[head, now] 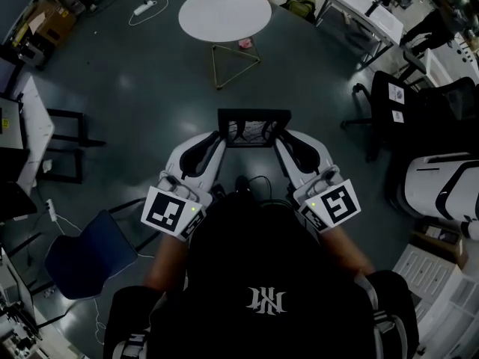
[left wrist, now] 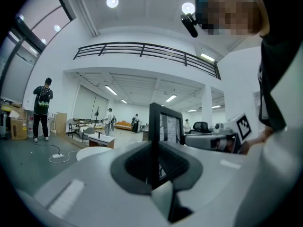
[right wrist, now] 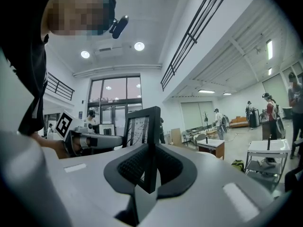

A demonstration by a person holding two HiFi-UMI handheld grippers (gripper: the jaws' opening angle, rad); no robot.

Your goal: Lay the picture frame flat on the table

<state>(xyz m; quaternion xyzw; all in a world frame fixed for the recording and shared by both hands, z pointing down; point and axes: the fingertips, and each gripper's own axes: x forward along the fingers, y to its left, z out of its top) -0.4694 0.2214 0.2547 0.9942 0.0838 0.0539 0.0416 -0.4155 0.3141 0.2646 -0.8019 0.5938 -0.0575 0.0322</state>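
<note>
- Picture frame (head: 253, 128), black-rimmed, hangs in the air above the dark floor (head: 135, 96), held between the two grippers in front of the person's chest; it rests on no table.
- Its glass shows a pale print with thin dark lines.
- Left gripper (head: 218, 136) has its jaws pressed onto the frame's left edge; in the left gripper view the thin black edge sits squeezed between the dark pads (left wrist: 137, 164).
- Right gripper (head: 283, 137) pinches the frame's right edge in the same way.
- Round white table (head: 224, 12) on a gold wire base (head: 234, 62) stands well ahead of the frame, its top bare.
- Power strip (head: 144, 7) with a white cable lies on the floor to the table's left.
- Blue chair (head: 88, 254) stands at the person's left, and a black office chair (head: 395, 105) at the right.
- Balcony railing (left wrist: 142, 50) crosses a white hall lit by round ceiling lights (left wrist: 112, 2); a person in dark clothes (left wrist: 42, 109) stands far off.
</note>
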